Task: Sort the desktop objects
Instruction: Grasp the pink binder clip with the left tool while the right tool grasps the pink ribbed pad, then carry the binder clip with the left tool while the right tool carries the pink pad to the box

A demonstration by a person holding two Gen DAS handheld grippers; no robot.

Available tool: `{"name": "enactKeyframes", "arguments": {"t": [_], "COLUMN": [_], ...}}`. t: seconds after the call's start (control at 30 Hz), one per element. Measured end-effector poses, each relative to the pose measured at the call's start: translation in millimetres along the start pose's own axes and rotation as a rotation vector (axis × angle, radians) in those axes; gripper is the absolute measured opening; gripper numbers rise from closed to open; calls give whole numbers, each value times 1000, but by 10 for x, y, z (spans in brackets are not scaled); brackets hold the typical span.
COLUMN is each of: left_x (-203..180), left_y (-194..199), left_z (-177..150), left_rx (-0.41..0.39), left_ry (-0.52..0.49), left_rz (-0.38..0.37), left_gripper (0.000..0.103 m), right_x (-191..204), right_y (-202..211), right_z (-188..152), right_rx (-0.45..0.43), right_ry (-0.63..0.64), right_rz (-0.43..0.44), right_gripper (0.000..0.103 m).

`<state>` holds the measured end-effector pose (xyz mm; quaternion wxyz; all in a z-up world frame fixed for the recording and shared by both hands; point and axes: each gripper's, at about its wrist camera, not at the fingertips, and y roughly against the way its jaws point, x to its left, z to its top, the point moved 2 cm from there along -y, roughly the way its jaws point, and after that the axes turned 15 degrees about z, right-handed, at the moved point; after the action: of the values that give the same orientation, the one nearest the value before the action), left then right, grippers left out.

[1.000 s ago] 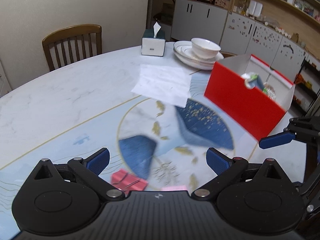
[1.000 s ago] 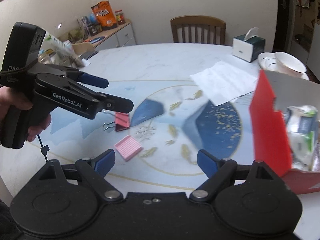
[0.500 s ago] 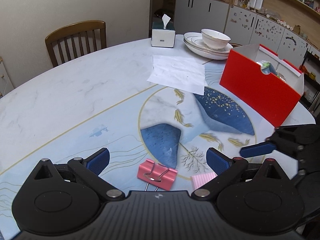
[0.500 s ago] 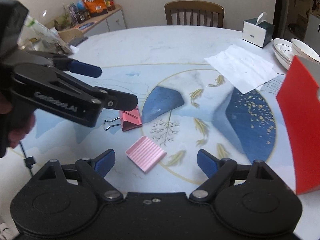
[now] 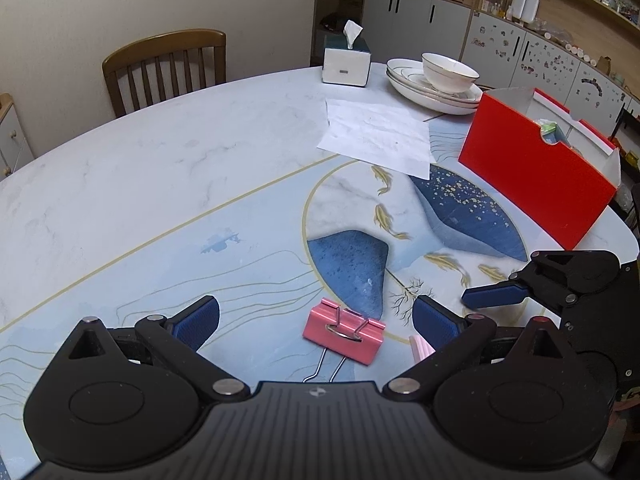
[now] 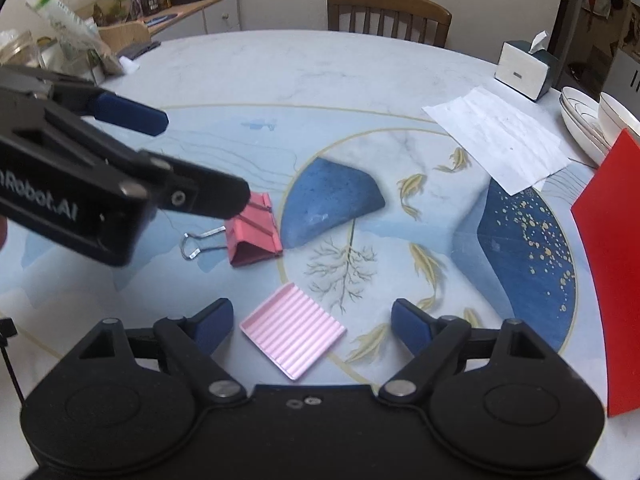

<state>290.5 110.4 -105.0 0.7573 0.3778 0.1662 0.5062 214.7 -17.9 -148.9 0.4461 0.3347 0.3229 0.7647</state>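
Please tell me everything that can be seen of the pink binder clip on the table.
The pink binder clip looks like painted metal, with two silver wire handles: one is folded over its body, the other sticks out flat on the table. It lies on its side on the pale blue pattern beside a dark blue shape. The open left claw frames it without touching; only the table touches it.

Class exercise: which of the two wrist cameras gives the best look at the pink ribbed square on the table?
The right wrist view: the pink ribbed square lies whole and unobstructed between the open right gripper. The left wrist view shows only a pink sliver of it, hidden behind the left gripper finger.
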Motion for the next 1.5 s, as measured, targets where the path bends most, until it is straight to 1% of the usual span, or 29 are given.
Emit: {"name": "enactKeyframes", "arguments": {"t": [0.27, 0.43, 0.5, 0.57, 0.67, 0.8, 0.87, 0.93, 1.0, 1.07, 1.13, 1.23, 1.3, 1.33, 1.37, 1.5], "left_x": [-17, -75, -123, -165, -208, -229, -253, -280, -293, -312, -317, -329, -340, -342, -344, -357], "left_y": [-56, -75, -104, -152, -252, -306, -327, -349, -348, -347, -340, -330, -317, -314, -311, -295], "left_z": [-65, -117, -139, -168, -226, -250, -245, -242, -234, -228, -221, -206, -209, -210, -212, -218], "left_rx": [7, 1, -2, -4, 3, -11, -14, -11, -16, -21, -26, -24, -22, -21, -19, -9], "left_ry": [-29, -86, -122, -160, -208, -232, -241, -250, -244, -249, -245, -239, -239, -236, -234, -220], "left_rz": [-8, -35, -32, -25, -8, -10, -11, -18, -26, -23, -36, -44, -47, -45, -42, -22], "left_gripper": [103, 103, 103, 103, 103, 102, 100, 90, 87, 86, 69, 59, 55, 54, 53, 52], "right_x": [-68, -140, -174, -204, -218, -184, -168, -150, -139, -137, -137, -138, -141, -141, -143, -161], "right_y": [58, 143, 164, 184, 200, 205, 205, 205, 202, 198, 191, 189, 193, 194, 194, 202], "right_z": [-49, -130, -143, -146, -154, -158, -159, -153, -142, -130, -122, -116, -109, -104, -98, -96], "right_rx": [6, 21, 24, 24, 26, 35, 38, 40, 42, 41, 41, 40, 38, 38, 39, 40], "right_ry": [21, 38, 38, 39, 60, 99, 108, 117, 122, 122, 122, 127, 130, 132, 134, 133], "right_rz": [10, 21, 24, 32, 47, 76, 82, 88, 93, 93, 93, 95, 97, 100, 102, 107], "right_gripper": [82, 81, 80, 76, 73, 70, 67, 64, 62, 59, 58, 55, 51, 46, 44, 43]}}
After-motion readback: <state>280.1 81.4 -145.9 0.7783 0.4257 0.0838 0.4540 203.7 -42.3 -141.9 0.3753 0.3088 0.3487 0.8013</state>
